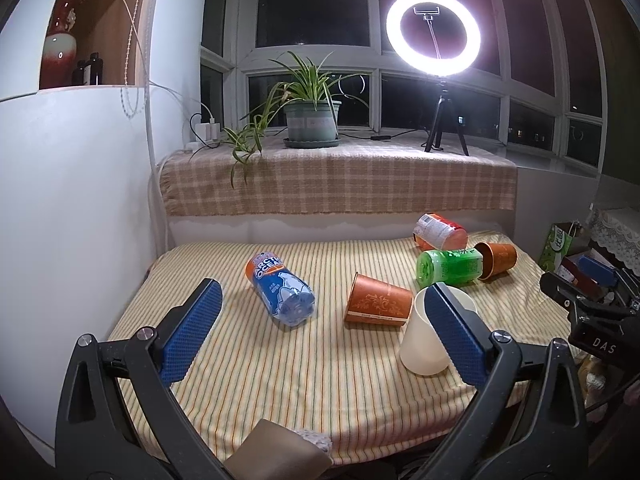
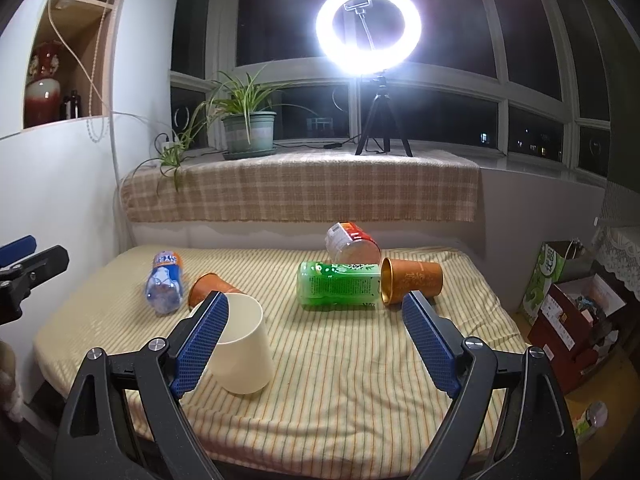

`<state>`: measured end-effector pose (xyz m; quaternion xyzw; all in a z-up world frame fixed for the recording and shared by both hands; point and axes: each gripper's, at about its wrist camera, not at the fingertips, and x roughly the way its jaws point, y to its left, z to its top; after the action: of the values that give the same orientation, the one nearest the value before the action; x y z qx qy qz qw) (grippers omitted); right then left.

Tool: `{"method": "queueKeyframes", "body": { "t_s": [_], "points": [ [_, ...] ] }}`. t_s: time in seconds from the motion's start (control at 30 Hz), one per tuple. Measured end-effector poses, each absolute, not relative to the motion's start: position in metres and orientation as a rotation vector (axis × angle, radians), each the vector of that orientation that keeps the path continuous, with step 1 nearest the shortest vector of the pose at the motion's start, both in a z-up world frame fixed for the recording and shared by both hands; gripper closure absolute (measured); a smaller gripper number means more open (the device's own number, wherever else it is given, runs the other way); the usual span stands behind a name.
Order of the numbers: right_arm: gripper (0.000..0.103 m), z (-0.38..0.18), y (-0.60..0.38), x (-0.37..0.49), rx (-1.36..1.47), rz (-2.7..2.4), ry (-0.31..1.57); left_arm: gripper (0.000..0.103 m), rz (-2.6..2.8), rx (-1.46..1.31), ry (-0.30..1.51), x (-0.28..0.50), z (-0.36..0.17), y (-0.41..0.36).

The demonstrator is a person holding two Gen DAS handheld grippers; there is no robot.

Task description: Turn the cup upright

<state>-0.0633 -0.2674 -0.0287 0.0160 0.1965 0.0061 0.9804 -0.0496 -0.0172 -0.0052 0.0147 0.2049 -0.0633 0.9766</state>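
Note:
A cream cup (image 1: 424, 340) stands upright on the striped table, its rim partly hidden by my left gripper's right finger; it also shows in the right wrist view (image 2: 244, 348) behind my right gripper's left finger. Two orange paper cups lie on their sides: one mid-table (image 1: 378, 301) (image 2: 206, 286), one at the far right (image 1: 498, 260) (image 2: 412, 280). My left gripper (image 1: 324, 328) is open and empty above the near table. My right gripper (image 2: 316, 340) is open and empty, and its body shows at the right edge of the left wrist view (image 1: 592, 320).
A blue-labelled plastic bottle (image 1: 282, 292) (image 2: 165, 280), a green bottle (image 1: 450, 266) (image 2: 338, 284) and a red-and-white can (image 1: 440, 232) (image 2: 352, 242) lie on the striped tablecloth (image 1: 280, 380). A potted plant (image 1: 312, 120) and a ring light (image 1: 434, 34) stand on the sill. Boxes (image 2: 576, 320) stand to the right.

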Motion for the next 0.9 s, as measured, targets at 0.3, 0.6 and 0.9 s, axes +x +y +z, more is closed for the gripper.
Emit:
{"method": "queueKeyframes", "body": {
  "t_s": [0.3, 0.6, 0.9],
  "points": [
    [0.014, -0.0292, -0.2681, -0.0641, 0.035, 0.002, 0.393, 0.0, -0.125, 0.029, 0.416, -0.049, -0.0057, -0.0168],
    [0.014, -0.0291, -0.269, -0.0626, 0.034, 0.001, 0.395, 0.0, -0.124, 0.032, 0.416, -0.0479, -0.0066, -0.0164],
    [0.014, -0.0291, -0.2688, -0.0609, 0.037, 0.001, 0.4, 0.0, -0.123, 0.032, 0.418, -0.0476, -0.0064, -0.0169]
  ]
}}
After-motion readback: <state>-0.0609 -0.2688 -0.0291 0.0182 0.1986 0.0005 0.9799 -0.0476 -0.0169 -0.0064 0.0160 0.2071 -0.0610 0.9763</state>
